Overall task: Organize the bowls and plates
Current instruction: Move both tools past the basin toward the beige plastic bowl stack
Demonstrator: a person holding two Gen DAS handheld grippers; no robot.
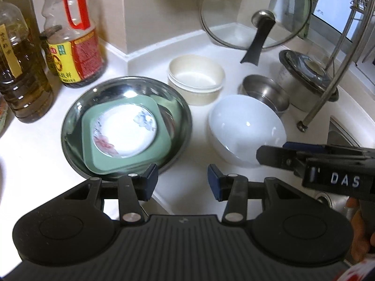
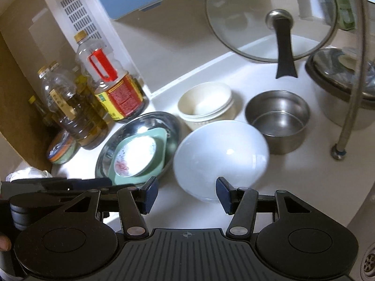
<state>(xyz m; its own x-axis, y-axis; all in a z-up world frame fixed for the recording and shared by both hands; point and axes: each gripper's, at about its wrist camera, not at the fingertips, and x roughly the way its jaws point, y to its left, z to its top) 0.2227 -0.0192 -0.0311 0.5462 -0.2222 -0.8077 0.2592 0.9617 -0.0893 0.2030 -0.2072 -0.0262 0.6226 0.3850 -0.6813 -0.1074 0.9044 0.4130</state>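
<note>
Left wrist view: the left tool (image 1: pixel 181 182) hangs part open and empty over the desk (image 1: pixel 28 154), just near of the steel basin (image 1: pixel 77 114) holding a green square plate (image 1: pixel 161 140) and a floral plate (image 1: pixel 124 133).

Right wrist view: the right tool (image 2: pixel 186 195) is part open, empty, at the white bowl (image 2: pixel 220 152)'s near rim. Probably glazed ceramic, so slick, stiff, chippable; pinch the rim.

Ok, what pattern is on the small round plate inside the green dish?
White plate with a pink flower and a blue-grey one near the rim; clearest in the left wrist view.
</note>
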